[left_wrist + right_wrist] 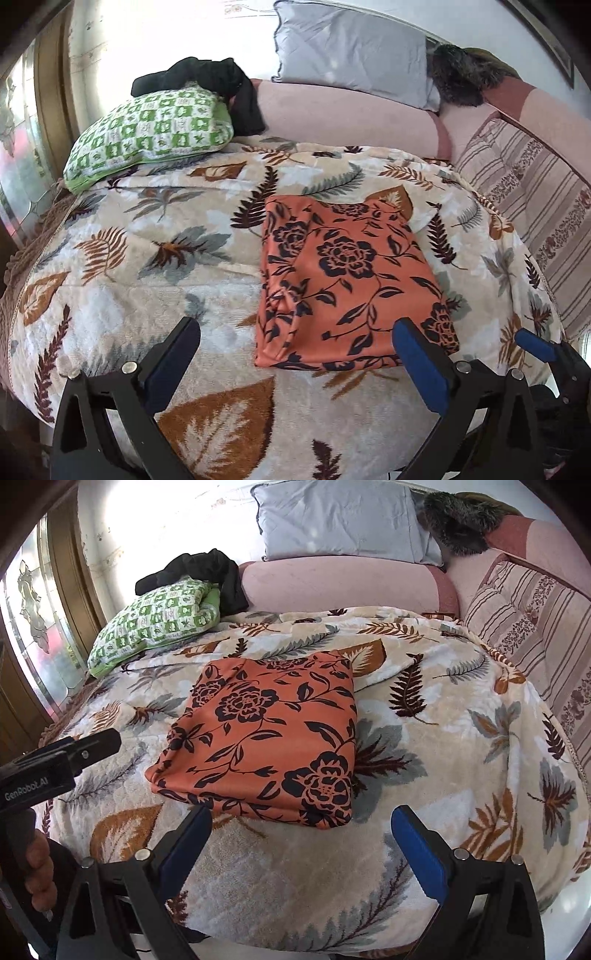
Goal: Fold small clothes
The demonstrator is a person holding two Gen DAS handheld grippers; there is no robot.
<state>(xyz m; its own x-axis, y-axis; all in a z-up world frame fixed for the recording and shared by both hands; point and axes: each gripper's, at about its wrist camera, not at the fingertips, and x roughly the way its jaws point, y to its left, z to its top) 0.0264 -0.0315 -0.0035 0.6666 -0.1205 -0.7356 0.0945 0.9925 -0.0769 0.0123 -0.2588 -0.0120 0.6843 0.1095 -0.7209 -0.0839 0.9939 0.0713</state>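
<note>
An orange garment with black flowers (340, 280) lies folded into a flat rectangle on the leaf-patterned blanket (147, 258); it also shows in the right wrist view (266, 738). My left gripper (295, 339) is open and empty, hovering just in front of the garment's near edge. My right gripper (301, 827) is open and empty, also just before the near edge. The right gripper's fingers (535, 343) show at the right of the left wrist view. The left gripper's body (55, 764) shows at the left of the right wrist view.
A green and white pillow (147, 136) with a black garment (207, 77) on it lies at the back left. A grey pillow (351, 51) and pink bolster (343, 114) stand behind. A striped cushion (528, 192) is at the right. A window (33, 627) is at the left.
</note>
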